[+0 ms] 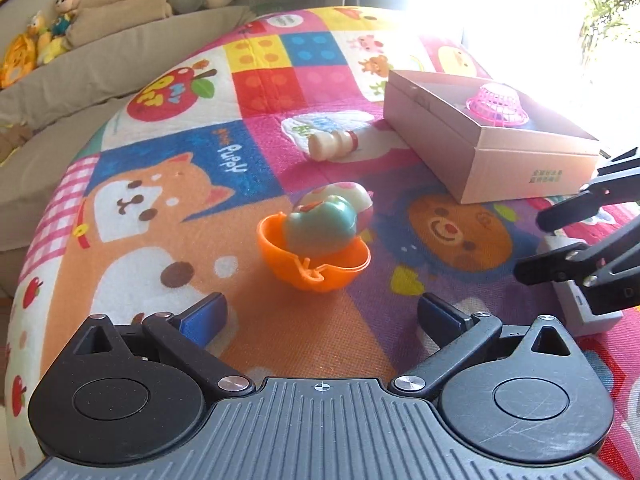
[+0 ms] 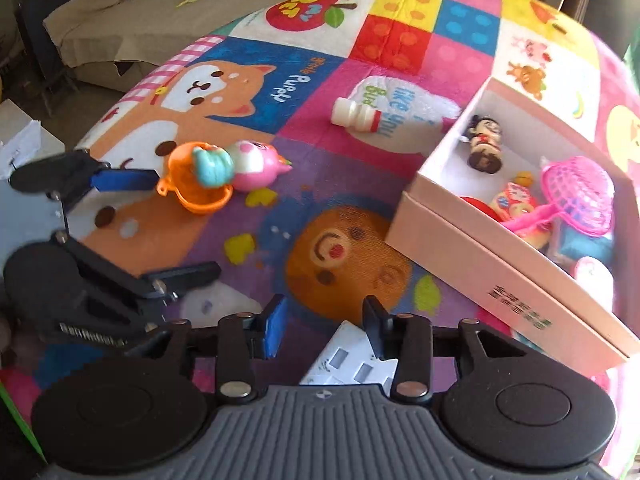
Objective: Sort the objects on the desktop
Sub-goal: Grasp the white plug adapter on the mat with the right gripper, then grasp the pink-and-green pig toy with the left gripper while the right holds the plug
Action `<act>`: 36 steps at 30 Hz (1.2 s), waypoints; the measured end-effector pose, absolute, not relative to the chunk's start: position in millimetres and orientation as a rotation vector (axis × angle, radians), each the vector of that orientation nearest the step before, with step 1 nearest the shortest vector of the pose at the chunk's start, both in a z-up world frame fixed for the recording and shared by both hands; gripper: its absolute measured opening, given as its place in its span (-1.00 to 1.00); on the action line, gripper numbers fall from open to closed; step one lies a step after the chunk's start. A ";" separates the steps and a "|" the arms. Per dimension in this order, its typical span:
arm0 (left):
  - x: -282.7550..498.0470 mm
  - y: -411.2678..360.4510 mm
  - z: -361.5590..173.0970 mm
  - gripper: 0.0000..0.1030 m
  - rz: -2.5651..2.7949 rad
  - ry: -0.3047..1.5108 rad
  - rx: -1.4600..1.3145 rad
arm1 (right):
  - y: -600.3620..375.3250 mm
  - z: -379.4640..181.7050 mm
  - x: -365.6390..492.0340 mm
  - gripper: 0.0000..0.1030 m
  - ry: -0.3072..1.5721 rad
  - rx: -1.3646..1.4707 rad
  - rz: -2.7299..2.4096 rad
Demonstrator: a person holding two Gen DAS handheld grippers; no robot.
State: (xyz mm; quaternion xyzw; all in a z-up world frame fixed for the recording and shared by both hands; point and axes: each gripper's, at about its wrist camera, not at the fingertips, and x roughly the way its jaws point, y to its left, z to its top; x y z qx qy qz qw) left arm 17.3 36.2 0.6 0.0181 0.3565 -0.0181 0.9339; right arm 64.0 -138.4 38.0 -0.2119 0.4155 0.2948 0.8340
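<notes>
Left wrist view: the left claw (image 1: pixel 322 314) hangs with its jaws wide apart and nothing between them, aimed at the orange cup (image 1: pixel 310 256) that lies tipped on the patterned play mat (image 1: pixel 168 216); a teal-and-white toy (image 1: pixel 320 226) rests in the cup's mouth, which is probably why the claw lines up square to it, ready to take cup or toy. Beyond, a small white bottle (image 1: pixel 334 144) lies on its side near the pink box (image 1: pixel 492 148), into which sorted things evidently go: a pink mesh basket (image 1: pixel 498 104) shows over its rim. In the right wrist view the box also holds a small figurine (image 2: pixel 484 142) and other toys, so the sorting looks well underway. The right claw (image 2: pixel 324 330) is partly apart and empty, poised over a white plug-like block (image 2: pixel 352 364) on the mat just beside the box, perhaps its next pick. The cup, toy and bottle remain outside the box.
</notes>
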 end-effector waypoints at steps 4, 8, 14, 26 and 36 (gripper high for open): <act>16.2 38.6 6.9 1.00 0.016 0.705 0.010 | -176.2 32.7 55.2 0.26 0.738 -0.473 0.462; 21.3 41.1 27.0 1.00 -0.013 0.666 -0.042 | -226.1 37.1 57.0 0.54 0.729 -0.221 0.421; 53.3 27.5 32.2 1.00 0.033 0.700 0.052 | -264.8 28.9 39.5 0.89 0.690 0.020 0.417; 73.9 11.3 23.9 0.37 0.000 0.721 0.131 | -294.3 6.4 43.5 1.00 0.713 0.210 0.373; 44.8 6.8 65.5 -0.09 -0.040 0.588 0.125 | -293.2 5.5 40.7 1.00 0.704 0.216 0.371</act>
